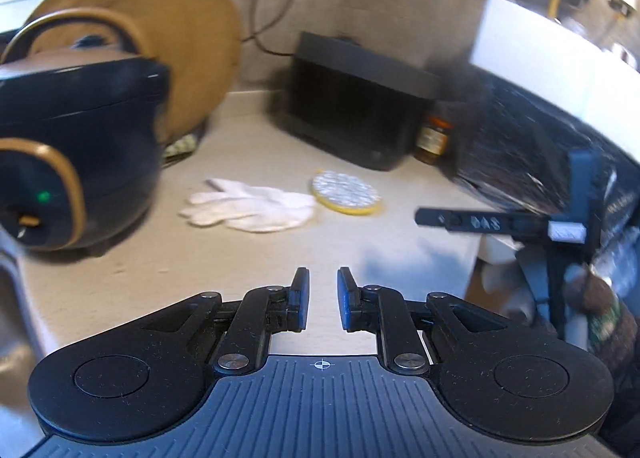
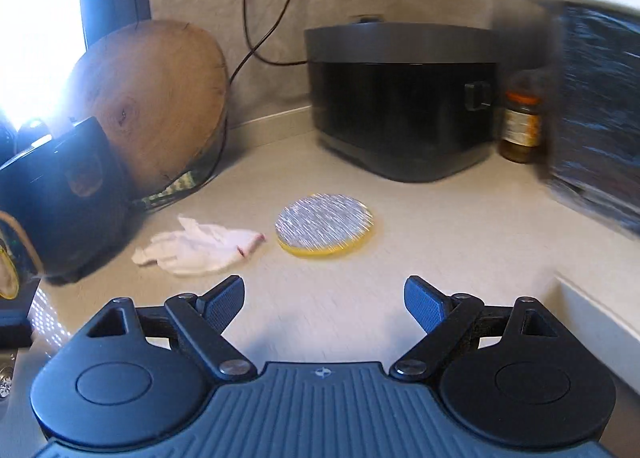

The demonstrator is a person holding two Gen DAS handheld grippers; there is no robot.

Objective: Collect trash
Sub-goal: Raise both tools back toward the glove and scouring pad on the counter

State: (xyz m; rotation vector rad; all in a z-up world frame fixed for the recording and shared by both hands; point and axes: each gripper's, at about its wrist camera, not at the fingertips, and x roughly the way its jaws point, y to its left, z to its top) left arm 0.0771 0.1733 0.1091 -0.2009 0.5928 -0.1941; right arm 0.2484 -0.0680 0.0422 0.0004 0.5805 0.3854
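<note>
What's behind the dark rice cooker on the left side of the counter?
A round wooden board leans against the wall behind the dark rice cooker, with patterned cloth at its foot. The cooker hides the board's lower left.

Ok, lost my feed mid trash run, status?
Left tool narrow gap, empty. Right tool wide open, empty. White glove and yellow foil-topped disc lie on the counter. Nothing blocks them.
</note>
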